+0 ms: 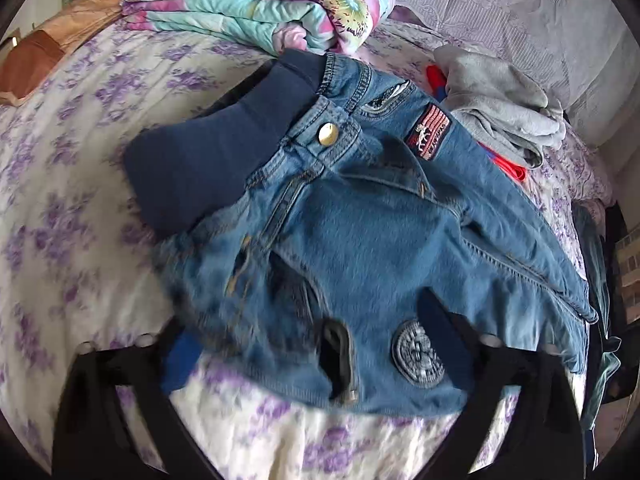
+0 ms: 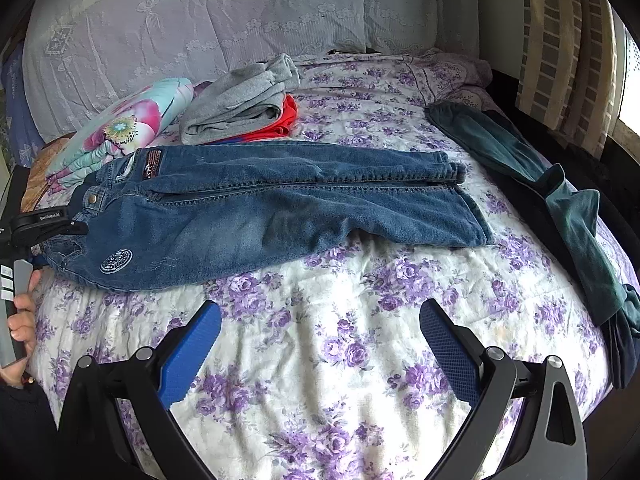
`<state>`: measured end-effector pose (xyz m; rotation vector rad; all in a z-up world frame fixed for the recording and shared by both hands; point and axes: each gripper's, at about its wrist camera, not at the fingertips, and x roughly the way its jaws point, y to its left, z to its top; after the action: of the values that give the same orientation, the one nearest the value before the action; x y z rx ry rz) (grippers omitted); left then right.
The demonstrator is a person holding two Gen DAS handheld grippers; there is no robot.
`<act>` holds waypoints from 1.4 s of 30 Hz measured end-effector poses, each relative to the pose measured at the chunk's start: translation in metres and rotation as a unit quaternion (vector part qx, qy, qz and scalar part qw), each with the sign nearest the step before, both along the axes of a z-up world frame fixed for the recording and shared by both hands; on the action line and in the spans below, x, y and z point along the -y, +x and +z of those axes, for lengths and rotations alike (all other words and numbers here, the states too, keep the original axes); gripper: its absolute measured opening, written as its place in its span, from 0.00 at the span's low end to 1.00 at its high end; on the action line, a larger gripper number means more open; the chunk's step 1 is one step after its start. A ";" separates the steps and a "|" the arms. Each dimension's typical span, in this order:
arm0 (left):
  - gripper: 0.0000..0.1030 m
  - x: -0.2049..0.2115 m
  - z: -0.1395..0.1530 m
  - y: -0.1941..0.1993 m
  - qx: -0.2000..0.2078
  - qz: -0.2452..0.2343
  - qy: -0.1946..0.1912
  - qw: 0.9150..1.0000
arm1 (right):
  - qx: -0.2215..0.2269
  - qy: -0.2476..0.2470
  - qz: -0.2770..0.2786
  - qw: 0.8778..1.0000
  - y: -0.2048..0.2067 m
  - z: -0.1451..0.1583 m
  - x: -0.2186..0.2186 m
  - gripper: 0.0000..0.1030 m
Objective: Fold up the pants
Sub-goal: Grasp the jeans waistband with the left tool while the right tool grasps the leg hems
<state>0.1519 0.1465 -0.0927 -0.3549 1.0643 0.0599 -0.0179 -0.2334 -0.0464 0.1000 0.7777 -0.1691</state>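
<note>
A pair of blue jeans (image 2: 260, 208) lies flat on the flowered bedspread (image 2: 320, 360), with the waist at the left and both legs running to the right. The left wrist view looks down on the waist end (image 1: 360, 220), with its navy waistband (image 1: 208, 152), brass button and round patch. My left gripper (image 1: 308, 320) straddles the hip edge. Its blue-padded finger (image 1: 180, 360) is just off the denim and the other finger (image 1: 436, 320) rests over it, still wide apart. My right gripper (image 2: 320, 312) hangs open over bare bedspread, in front of the jeans.
A folded floral quilt (image 2: 120, 128) and a grey garment (image 2: 240, 104) on a red one lie behind the jeans. A dark teal garment (image 2: 560, 184) drapes along the bed's right edge. Lace-covered pillows (image 2: 200, 20) line the back. A hand (image 2: 20, 320) holds the left tool.
</note>
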 end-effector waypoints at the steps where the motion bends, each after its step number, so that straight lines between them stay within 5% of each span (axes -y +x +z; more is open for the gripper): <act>1: 0.34 -0.001 -0.005 0.004 -0.011 0.005 0.023 1.000 | -0.001 0.001 -0.001 1.000 -0.001 -0.001 0.002 0.97; 3: 0.22 -0.007 -0.008 0.002 -0.011 0.010 0.026 1.000 | -0.002 0.009 -0.001 1.000 -0.003 -0.002 0.009 0.97; 8: 0.19 -0.015 0.005 -0.035 0.047 0.007 0.010 0.999 | -0.016 0.035 -0.032 0.999 -0.001 -0.004 0.054 0.97; 12: 0.16 -0.014 0.000 -0.040 0.045 0.005 0.023 0.999 | -0.027 0.097 -0.087 0.991 0.012 -0.007 0.114 0.96; 15: 0.16 -0.016 0.000 -0.035 0.053 0.000 0.023 0.998 | -0.040 0.204 -0.097 0.973 0.029 -0.018 0.152 0.83; 18: 0.16 -0.015 -0.001 -0.033 0.058 -0.006 0.029 0.998 | -0.073 0.321 -0.088 0.940 0.059 -0.045 0.173 0.77; 22: 0.16 -0.021 -0.008 -0.027 0.049 -0.005 0.020 0.999 | -0.093 0.337 -0.128 0.928 0.090 -0.072 0.184 0.67; 24: 0.17 -0.024 -0.013 -0.023 0.040 -0.005 0.014 0.999 | -0.080 0.344 -0.148 0.924 0.100 -0.082 0.193 0.59; 25: 0.17 -0.023 -0.015 -0.018 0.033 -0.008 0.013 0.999 | -0.067 0.348 -0.157 0.922 0.105 -0.085 0.198 0.42; 26: 0.20 -0.023 -0.017 -0.015 0.026 -0.008 0.011 1.000 | -0.056 0.353 -0.169 0.919 0.107 -0.089 0.204 0.14; 29: 0.23 -0.019 -0.018 -0.004 0.013 -0.011 0.012 1.000 | -0.031 0.388 -0.175 0.904 0.111 -0.103 0.213 0.06; 37: 0.13 -0.022 0.006 -0.040 0.058 -0.009 -0.008 0.998 | 0.006 0.324 -0.134 0.936 0.060 -0.031 0.204 0.06; 42: 0.14 -0.031 -0.006 -0.071 0.037 -0.020 -0.037 0.998 | -0.043 0.307 -0.139 0.940 0.033 -0.055 0.218 0.06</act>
<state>0.0813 0.1771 -0.0985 -0.3993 1.0011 -0.0281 0.0155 -0.4513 -0.1010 0.8030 0.8813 -0.1942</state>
